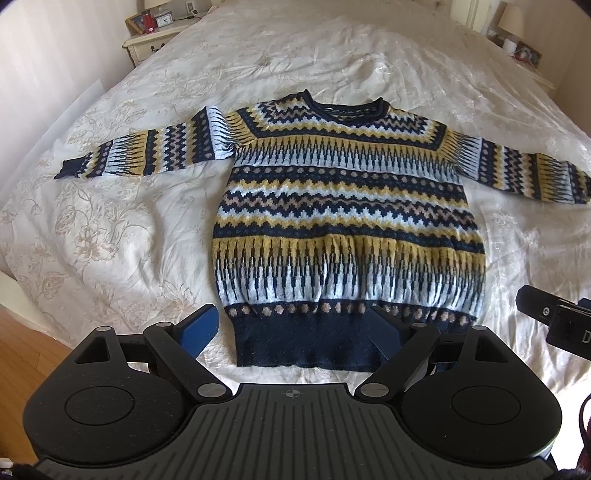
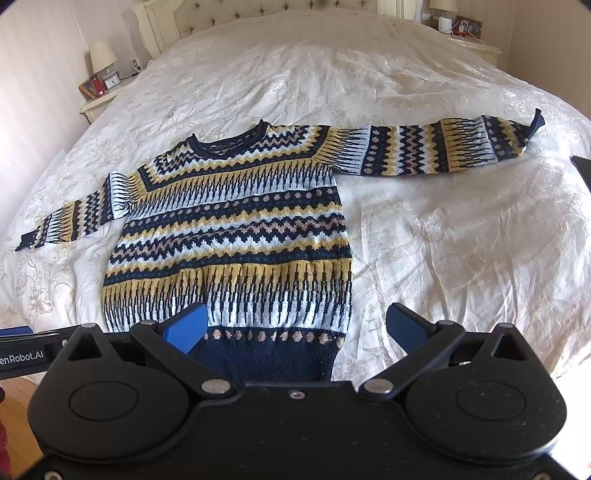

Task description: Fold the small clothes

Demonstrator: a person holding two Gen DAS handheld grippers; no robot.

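Sweater [image 1: 347, 206]: flat on bed [image 1: 110, 221], sleeves spread. Left gripper [image 1: 291, 328], right gripper [image 2: 295, 328]: both agape, empty, over hem. Advice: pinch one sleeve cuff, fold inward squarely

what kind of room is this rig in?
Almost certainly a home bedroom. The sweater lies flat on a made bed with a cream bedspread, a tufted headboard behind it, and a nightstand carrying a lamp and a clock.

Black left tool [image 1: 291, 328] and right tool [image 2: 295, 325], blue pads, silver screws.
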